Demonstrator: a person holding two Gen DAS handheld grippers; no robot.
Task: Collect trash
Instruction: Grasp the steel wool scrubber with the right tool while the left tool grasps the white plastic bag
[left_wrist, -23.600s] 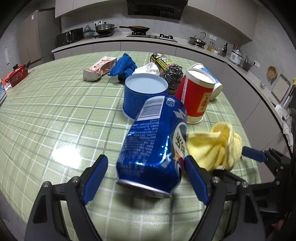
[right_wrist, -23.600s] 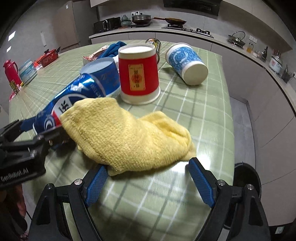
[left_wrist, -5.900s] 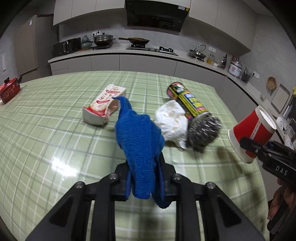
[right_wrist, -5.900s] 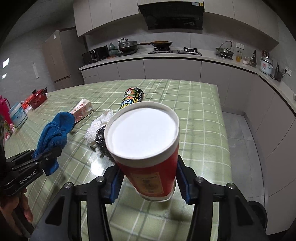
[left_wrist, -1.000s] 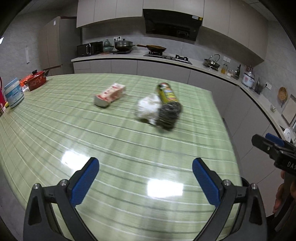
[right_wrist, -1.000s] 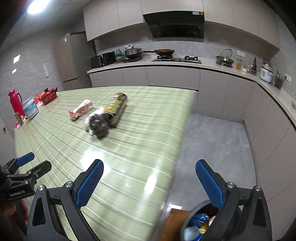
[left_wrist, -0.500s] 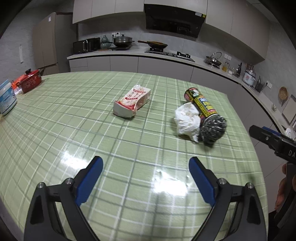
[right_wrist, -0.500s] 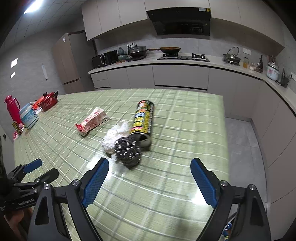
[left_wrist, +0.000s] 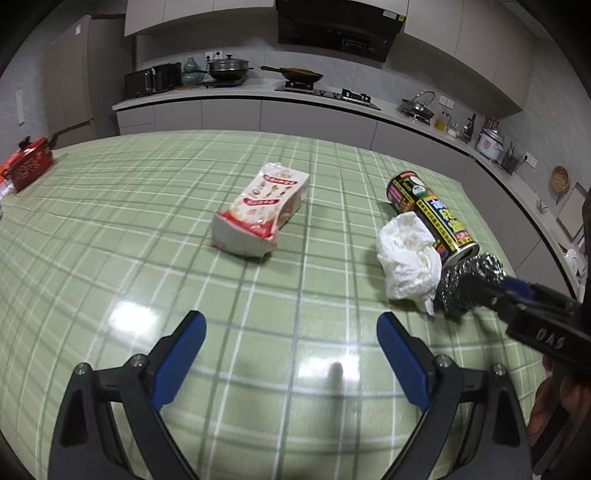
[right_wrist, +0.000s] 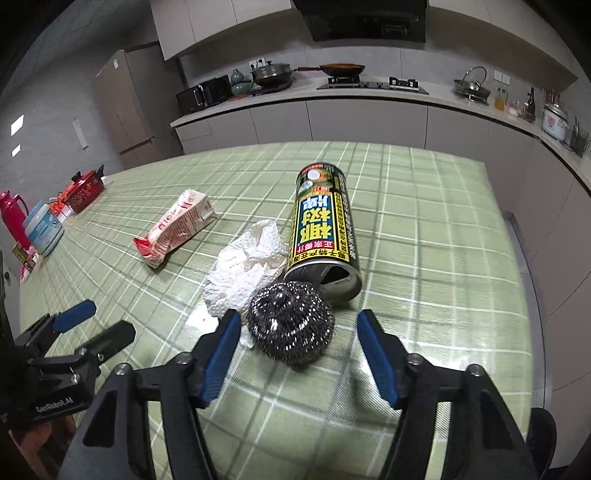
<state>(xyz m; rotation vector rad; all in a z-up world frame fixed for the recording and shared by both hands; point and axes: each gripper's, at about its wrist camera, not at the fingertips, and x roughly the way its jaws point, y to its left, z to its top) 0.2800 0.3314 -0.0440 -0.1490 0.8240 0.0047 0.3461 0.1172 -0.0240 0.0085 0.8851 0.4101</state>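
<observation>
While its jaws are closing, the right gripper (right_wrist: 295, 326) straddles the scourer (right_wrist: 290, 322), which sits between the pads with a gap on the right side, so it is not yet gripped. The scourer touches the open end of the can (right_wrist: 323, 230) lying on the table (right_wrist: 424, 236). Left of the can, touching it, is the tissue (right_wrist: 245, 266); farther left lies the carton (right_wrist: 175, 225). The left gripper (left_wrist: 290, 341) hangs wide and empty, on the carton's near side.
</observation>
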